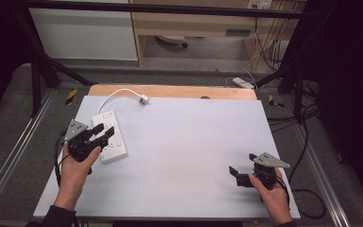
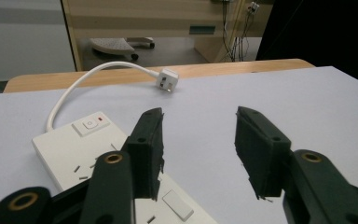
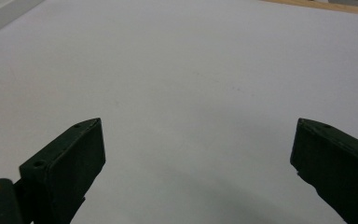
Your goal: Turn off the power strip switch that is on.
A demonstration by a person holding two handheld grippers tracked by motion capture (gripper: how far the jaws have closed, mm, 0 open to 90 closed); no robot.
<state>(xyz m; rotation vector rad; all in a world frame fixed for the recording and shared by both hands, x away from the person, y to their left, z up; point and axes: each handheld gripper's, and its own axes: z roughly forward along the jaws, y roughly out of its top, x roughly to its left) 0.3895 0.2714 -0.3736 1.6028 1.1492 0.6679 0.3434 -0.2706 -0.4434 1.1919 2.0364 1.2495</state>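
White mat (image 1: 179, 142) broadly bare; left tongs (image 1: 105, 132) apart, seemingly over power strip (image 1: 115, 142); right tongs (image 1: 233, 171) apart.

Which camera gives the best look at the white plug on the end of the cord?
The left gripper view: the plug lies close and sharp, its cord traceable to the power strip. The high view shows it small.
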